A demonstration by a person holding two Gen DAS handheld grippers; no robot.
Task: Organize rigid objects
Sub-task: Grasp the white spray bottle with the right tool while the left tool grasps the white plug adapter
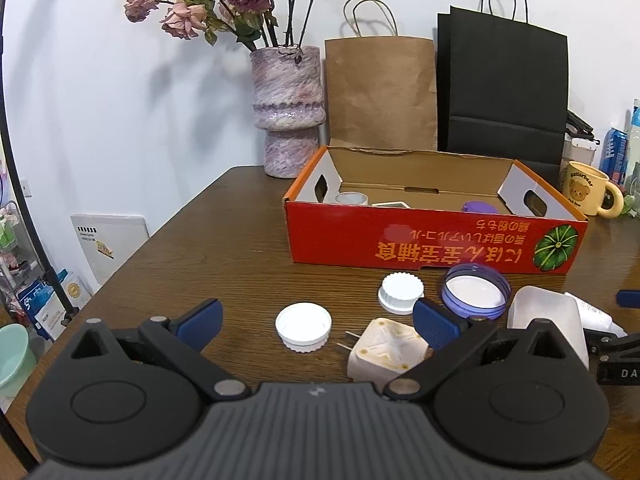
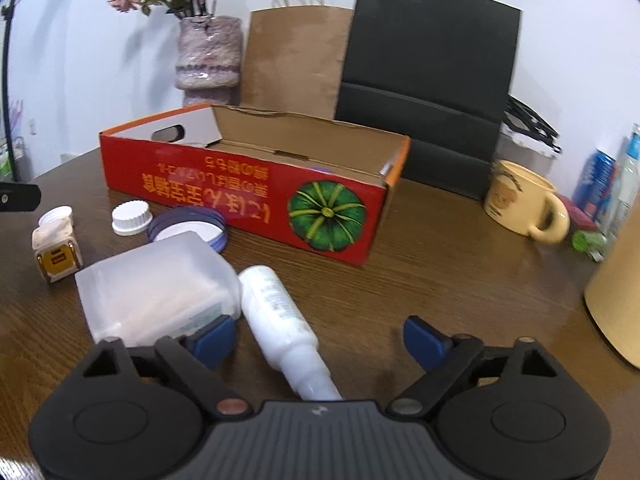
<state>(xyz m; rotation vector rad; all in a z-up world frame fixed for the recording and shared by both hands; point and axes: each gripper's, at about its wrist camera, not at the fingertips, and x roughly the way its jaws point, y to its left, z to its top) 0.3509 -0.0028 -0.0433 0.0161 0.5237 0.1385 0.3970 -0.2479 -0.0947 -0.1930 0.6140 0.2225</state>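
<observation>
- Box [image 1: 436, 242] interior largely screened by near wall; only tops of a grey ring [image 1: 351, 199], a white piece [image 1: 391, 204] and a purple item [image 1: 480, 207] visible inside.
- Bottle [image 2: 280, 320] neck end cut off beneath right claw body; label print too blurred to read.
- Right-wrist view smeared; mug [image 2: 524, 204] motif indistinct there.
- Tub [image 1: 546, 320] partly masked by left claw's right finger; contents not discernible.
- Open brown tabletop [image 1: 224, 248] left of box, reaching to far-left rounded edge; clear strip also right of bottle toward mug.
- Far edge crowded: vase [image 1: 286, 112], brown bag [image 1: 380, 92], black bag [image 1: 504, 88] standing behind box.
- Loose items grouped near box's near wall: two white caps [image 1: 303, 326] [image 1: 401, 292], purple lid [image 1: 476, 290] lying open side up, cream plug [image 1: 386, 354] with prongs pointing left, tub, bottle lying on its side just beside tub.
- Left claw [image 1: 316, 320] spread wide, holding nothing; near cap and plug lying between its blue pads, untouched.
- Right claw [image 2: 318, 338] spread, holding nothing; bottle lying between its fingers, pads apart from it.
</observation>
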